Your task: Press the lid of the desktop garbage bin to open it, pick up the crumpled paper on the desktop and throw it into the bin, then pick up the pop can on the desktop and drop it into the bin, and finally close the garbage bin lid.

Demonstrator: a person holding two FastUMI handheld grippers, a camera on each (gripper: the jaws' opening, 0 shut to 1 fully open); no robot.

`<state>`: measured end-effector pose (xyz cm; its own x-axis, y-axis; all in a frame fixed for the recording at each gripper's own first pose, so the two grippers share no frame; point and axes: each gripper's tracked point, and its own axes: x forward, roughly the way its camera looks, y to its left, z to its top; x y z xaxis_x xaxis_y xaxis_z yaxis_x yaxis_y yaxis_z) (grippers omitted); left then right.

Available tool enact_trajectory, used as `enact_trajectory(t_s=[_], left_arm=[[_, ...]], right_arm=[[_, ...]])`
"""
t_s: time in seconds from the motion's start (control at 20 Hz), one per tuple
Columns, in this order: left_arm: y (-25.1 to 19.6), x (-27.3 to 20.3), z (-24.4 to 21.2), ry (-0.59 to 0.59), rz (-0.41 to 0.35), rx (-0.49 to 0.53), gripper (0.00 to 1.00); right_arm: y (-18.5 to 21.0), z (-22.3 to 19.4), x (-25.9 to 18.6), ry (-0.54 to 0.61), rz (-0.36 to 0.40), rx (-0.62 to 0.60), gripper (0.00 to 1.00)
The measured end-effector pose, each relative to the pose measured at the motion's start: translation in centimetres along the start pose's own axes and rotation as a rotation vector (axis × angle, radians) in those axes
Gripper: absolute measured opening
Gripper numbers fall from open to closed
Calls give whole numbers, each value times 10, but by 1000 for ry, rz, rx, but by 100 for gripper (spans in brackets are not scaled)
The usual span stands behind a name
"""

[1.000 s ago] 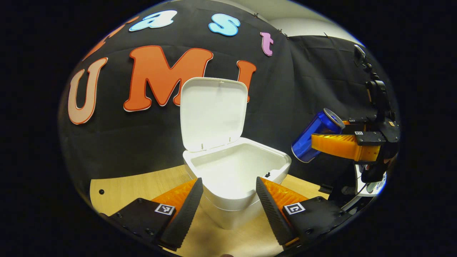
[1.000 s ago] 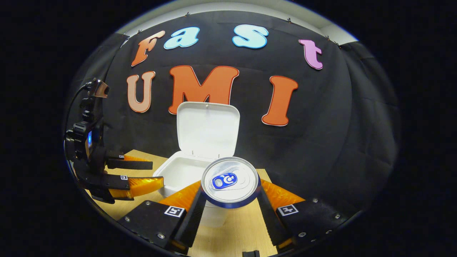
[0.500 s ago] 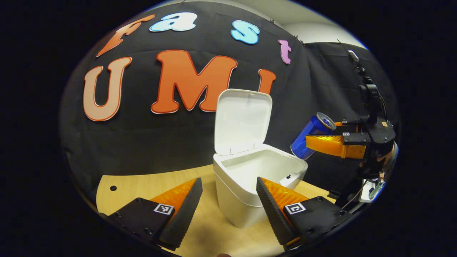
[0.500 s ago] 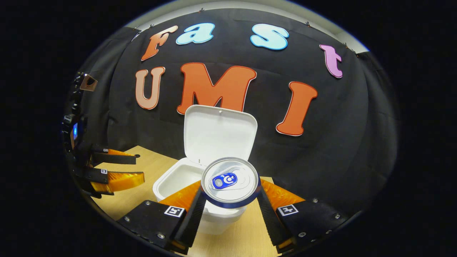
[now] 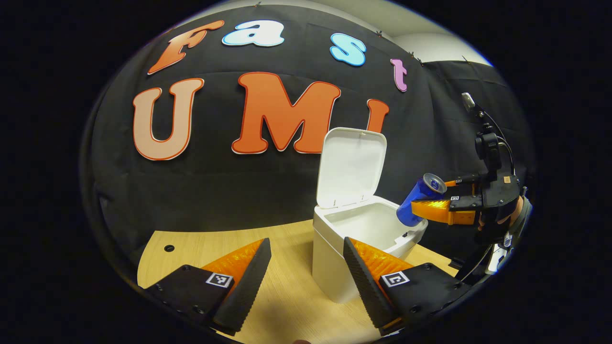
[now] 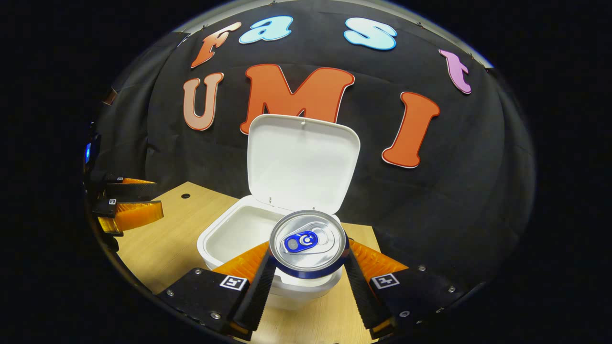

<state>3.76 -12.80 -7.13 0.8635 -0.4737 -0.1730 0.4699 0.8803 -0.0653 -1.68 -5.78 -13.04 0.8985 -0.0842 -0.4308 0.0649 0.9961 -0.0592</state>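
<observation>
While the left gripper [image 5: 307, 272] hangs spread and empty over the table [image 5: 201, 246], at 9 o'clock of the bin [image 5: 334, 258], the lid [image 5: 351, 167] stands upright; at 3 o'clock, the right gripper [image 6: 308, 282] clamps the can [image 6: 308, 243], tilted above the bin's rim.

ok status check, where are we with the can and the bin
Right gripper shut on pop can, tilted at bin rim. Left gripper open, holding nothing. Lid up, nothing blocking the opening.
</observation>
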Motion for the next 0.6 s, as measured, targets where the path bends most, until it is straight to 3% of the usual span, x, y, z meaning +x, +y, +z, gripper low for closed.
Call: enact_trajectory(t_s=[0.6], left_arm=[[15,-8,-6,14,34,-3,96]], right_arm=[[1,-32,20,120,-4,-13,80]])
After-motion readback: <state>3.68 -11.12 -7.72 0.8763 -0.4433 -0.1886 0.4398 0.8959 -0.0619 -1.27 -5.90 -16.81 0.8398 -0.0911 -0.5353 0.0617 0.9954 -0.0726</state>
